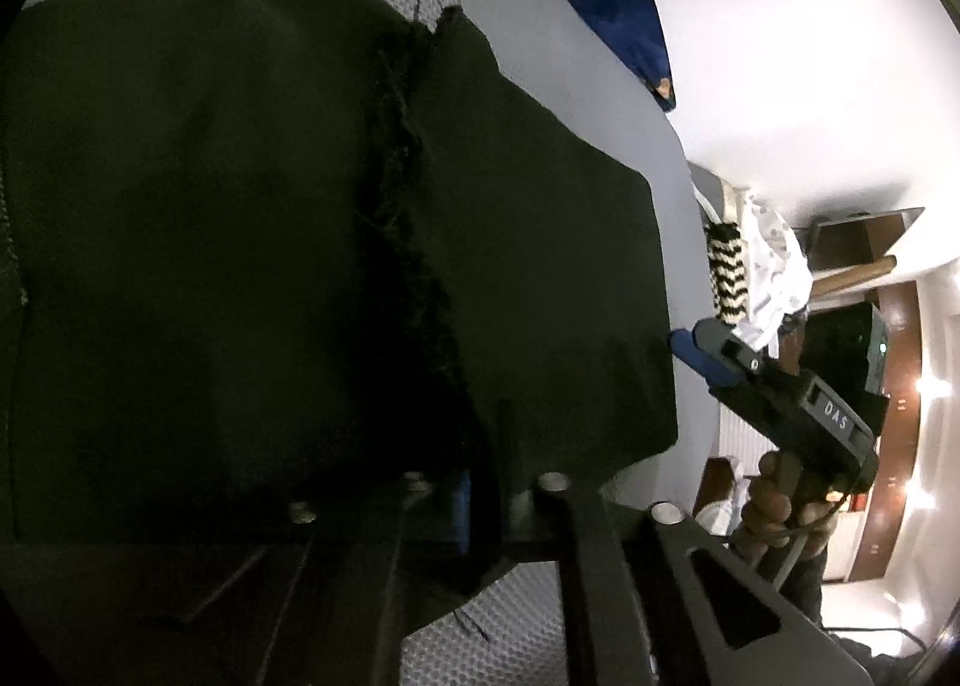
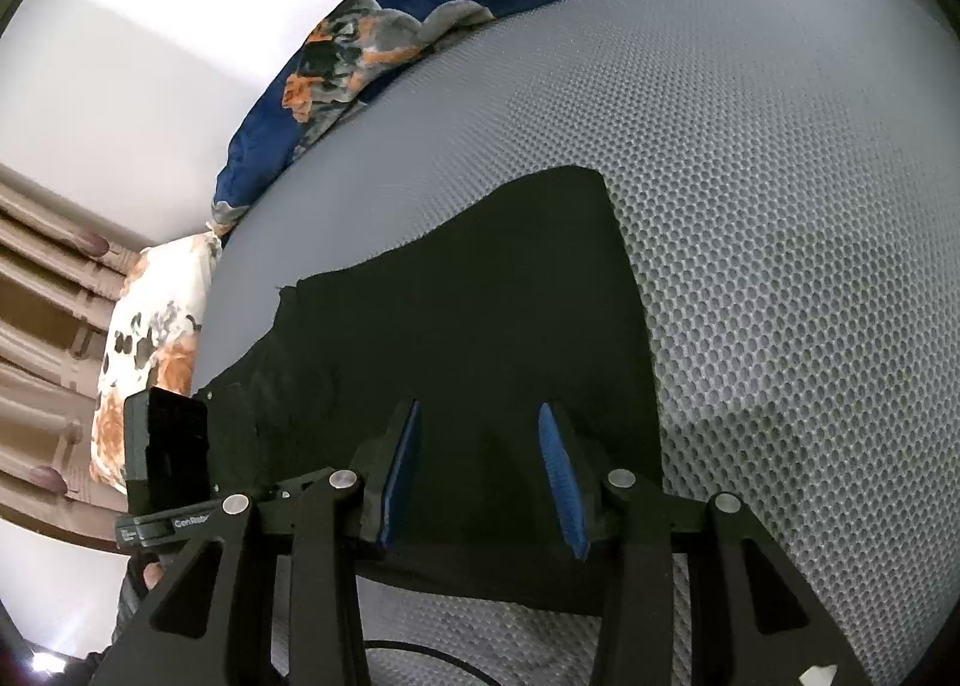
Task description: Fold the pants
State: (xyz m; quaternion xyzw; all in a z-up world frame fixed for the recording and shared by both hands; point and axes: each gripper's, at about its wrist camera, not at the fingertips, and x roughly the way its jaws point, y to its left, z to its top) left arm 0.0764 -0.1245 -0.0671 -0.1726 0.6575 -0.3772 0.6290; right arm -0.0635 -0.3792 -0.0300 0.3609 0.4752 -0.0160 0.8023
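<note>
The black pants (image 1: pixel 270 242) lie spread on a grey honeycomb-mesh mattress (image 2: pixel 780 206), with a frayed seam running down their middle in the left wrist view. A blue floral blanket (image 2: pixel 372 44) is bunched along the far edge of the bed, and a flowered pillow (image 2: pixel 150 344) sits beside it.

The left gripper (image 1: pixel 462 506) is pressed into the near edge of the cloth. Its fingers are mostly lost in the dark fabric, with only a sliver of blue pad showing, but its jaws are shut, and the black cloth bunches up around them, so it appears to be pinching a fold of the pants. The right gripper (image 2: pixel 480 476) hovers over another part of the garment near its edge, its blue pads (image 2: pixel 561 482) standing moderately apart with black cloth behind the gap; nothing is squeezed between them. In the left wrist view the same right gripper reaches the side edge of the pants, held by a hand (image 1: pixel 780 500).

The fabric looks light, limp and thin. It will drape and sag from any point it is lifted by, and a single pinch is likely to drag the rest into wrinkles. It is not fragile, though the frayed threads could snag. The sensible places to take hold are the hem or waistband corners, gripping both layers at once, one corner in each gripper, so the edge stays taut as it is carried over.
</note>
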